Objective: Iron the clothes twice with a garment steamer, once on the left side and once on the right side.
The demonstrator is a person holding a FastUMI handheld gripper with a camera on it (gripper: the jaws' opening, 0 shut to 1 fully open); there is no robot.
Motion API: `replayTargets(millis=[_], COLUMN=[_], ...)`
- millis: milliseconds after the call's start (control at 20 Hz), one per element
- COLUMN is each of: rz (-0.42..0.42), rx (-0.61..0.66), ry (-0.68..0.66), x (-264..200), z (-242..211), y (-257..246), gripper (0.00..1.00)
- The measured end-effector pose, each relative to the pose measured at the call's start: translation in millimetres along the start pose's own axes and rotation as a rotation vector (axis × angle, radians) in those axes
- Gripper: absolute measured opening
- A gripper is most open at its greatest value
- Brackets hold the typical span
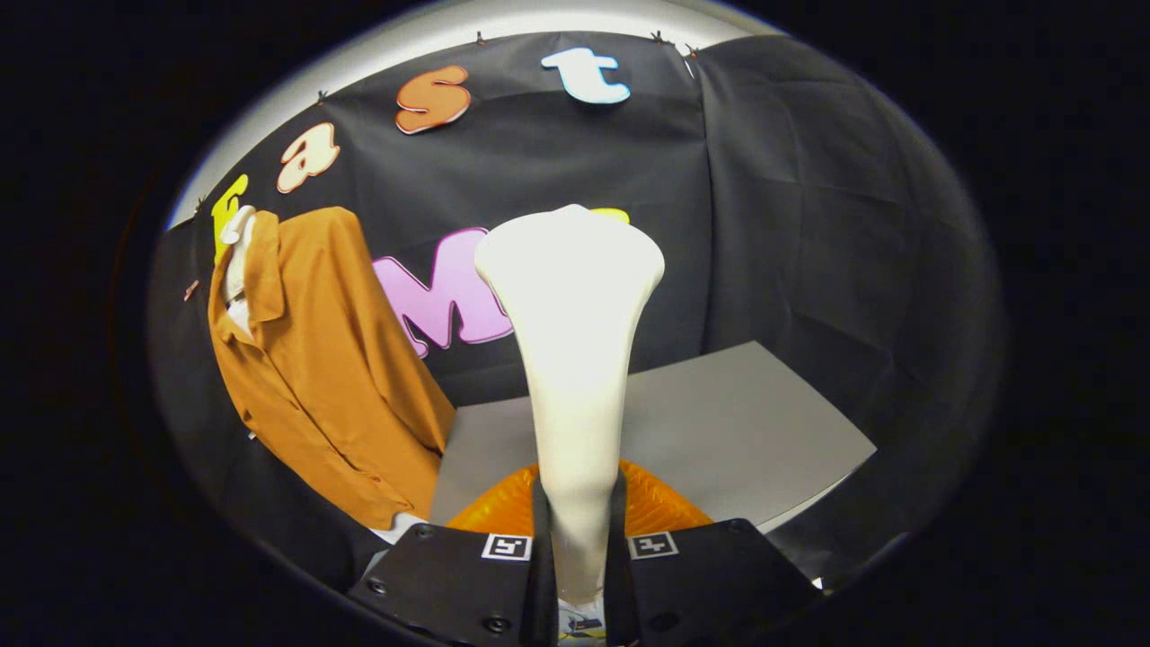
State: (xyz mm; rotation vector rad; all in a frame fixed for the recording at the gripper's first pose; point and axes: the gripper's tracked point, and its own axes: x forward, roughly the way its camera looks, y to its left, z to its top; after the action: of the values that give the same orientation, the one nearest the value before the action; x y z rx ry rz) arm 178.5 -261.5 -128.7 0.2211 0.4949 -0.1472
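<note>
Gripper (578,539) clenched on garment steamer (575,359), both fingers pressing its neck, head upright. Orange shirt (332,377) hangs well ahead to the left, untouched. Carry phase; next, bring the head against the shirt's left side.

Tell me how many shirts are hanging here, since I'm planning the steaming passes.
1. An orange shirt hangs against the booth wall, beyond and left of the white steamer, which the claw grips between both fingers. Others could be hidden behind the steamer.

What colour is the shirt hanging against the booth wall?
Burnt orange, plain, seen best in the gripper view: the shirt hangs beyond the fingers, left of the steamer.
</note>
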Motion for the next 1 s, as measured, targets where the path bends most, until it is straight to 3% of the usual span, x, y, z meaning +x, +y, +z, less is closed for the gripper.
replayTargets(millis=[250,500,700,1000], rz=[0.022,0.036,0.049,0.027], rx=[-0.056,-0.082,-0.110,-0.107], ry=[-0.102,-0.179,-0.210,-0.211], x=[-42.5,-52.4,-38.9,-0.2], z=[2.1,-8.9,-19.8,-44.6], y=[81.8,161.4,215.2,248.5], gripper=[0.23,0.23,0.24,0.23])
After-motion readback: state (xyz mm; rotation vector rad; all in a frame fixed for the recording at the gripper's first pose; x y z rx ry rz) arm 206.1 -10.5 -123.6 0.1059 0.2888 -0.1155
